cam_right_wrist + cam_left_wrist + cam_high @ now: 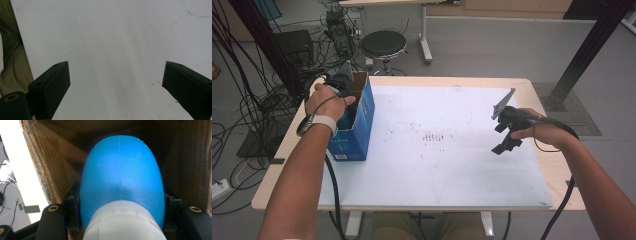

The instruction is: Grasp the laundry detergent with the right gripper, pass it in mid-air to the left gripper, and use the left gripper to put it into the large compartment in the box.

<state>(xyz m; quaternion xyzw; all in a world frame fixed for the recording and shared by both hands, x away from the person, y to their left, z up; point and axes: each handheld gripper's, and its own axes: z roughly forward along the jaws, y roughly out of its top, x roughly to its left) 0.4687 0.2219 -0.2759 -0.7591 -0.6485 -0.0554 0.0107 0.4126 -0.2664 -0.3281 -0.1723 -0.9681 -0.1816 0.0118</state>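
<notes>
A blue cardboard box stands open at the table's left side. My left gripper reaches down into it, the hand above its opening. In the left gripper view the jaws press on both sides of a smooth blue rounded object with a white end, between the box's brown inner walls. My right gripper hovers over the right part of the white mat. Its jaws stand wide apart with only bare mat between them.
A black stool and a tangle of cables lie on the floor beyond the table's far left corner. A black frame post rises at the far right. The person's trouser leg shows past the mat's edge.
</notes>
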